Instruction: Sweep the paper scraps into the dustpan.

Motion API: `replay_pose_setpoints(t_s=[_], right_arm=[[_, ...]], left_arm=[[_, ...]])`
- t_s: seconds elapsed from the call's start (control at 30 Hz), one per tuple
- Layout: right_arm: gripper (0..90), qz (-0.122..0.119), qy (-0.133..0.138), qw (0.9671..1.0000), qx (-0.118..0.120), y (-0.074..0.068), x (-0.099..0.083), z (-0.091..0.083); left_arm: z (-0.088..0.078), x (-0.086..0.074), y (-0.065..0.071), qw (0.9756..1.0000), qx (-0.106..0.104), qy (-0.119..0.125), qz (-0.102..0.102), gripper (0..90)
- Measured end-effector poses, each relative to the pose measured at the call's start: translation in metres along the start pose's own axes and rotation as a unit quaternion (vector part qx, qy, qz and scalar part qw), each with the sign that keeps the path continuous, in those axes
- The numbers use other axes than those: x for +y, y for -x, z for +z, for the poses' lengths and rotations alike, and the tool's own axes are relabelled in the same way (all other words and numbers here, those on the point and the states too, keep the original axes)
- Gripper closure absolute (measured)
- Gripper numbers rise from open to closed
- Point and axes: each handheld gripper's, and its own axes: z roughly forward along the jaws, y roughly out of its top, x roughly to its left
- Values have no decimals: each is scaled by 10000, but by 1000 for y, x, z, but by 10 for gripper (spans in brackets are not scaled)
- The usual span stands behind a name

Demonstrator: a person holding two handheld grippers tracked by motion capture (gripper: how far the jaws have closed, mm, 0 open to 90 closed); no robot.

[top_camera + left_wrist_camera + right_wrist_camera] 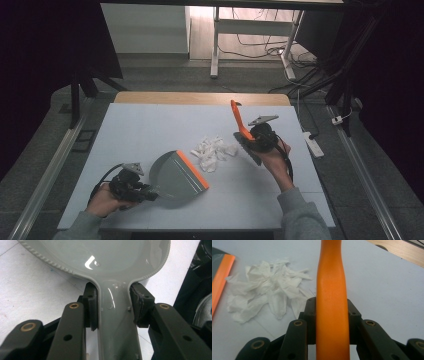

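A grey dustpan (176, 176) with an orange lip lies on the white table top (150, 130), its mouth facing a heap of torn white paper scraps (212, 151). My left gripper (150, 194) is shut on the dustpan's grey handle (117, 322), pads pressed on both sides. My right gripper (254, 138) is shut on the orange handle (332, 315) of a hand brush (245, 132). The brush's dark head rests at the right edge of the scraps (267, 292). The dustpan's orange lip (220, 275) lies beyond the heap in the right gripper view.
The wooden back edge of the table (200, 98) lies behind the white top. A white power strip (313, 142) lies on the floor to the right, with cables and desk legs (215, 45) farther back.
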Motion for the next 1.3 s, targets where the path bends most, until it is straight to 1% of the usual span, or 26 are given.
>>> replay_pose_setpoints(t_s=[0.07, 0.17, 0.37, 0.53, 0.8, 1.0, 1.3], right_arm=[[706, 14, -29, 10000, -47, 1, 3, 6], [706, 95, -34, 9999, -64, 4, 7, 15], [705, 72, -113, 9998, -175, 7, 14, 30], [705, 107, -131, 9997, -188, 7, 19, 41], [706, 107, -142, 9997, -181, 6, 22, 48], [706, 27, -178, 9996, -232, 6, 24, 53], [706, 29, -213, 9995, -239, 5, 30, 60]], left_arm=[[0, 1, 0, 10000, -3, -17, 19, 616], [1, 2, 1, 10000, -5, -13, 24, 616], [0, 2, 0, 10000, -6, -16, -4, 616], [1, 2, 1, 10000, -2, -6, -10, 616], [1, 2, 1, 10000, 21, -10, -22, 616], [1, 2, 0, 10000, 46, -23, -40, 616], [3, 3, 0, 10000, 33, -27, -70, 616]])
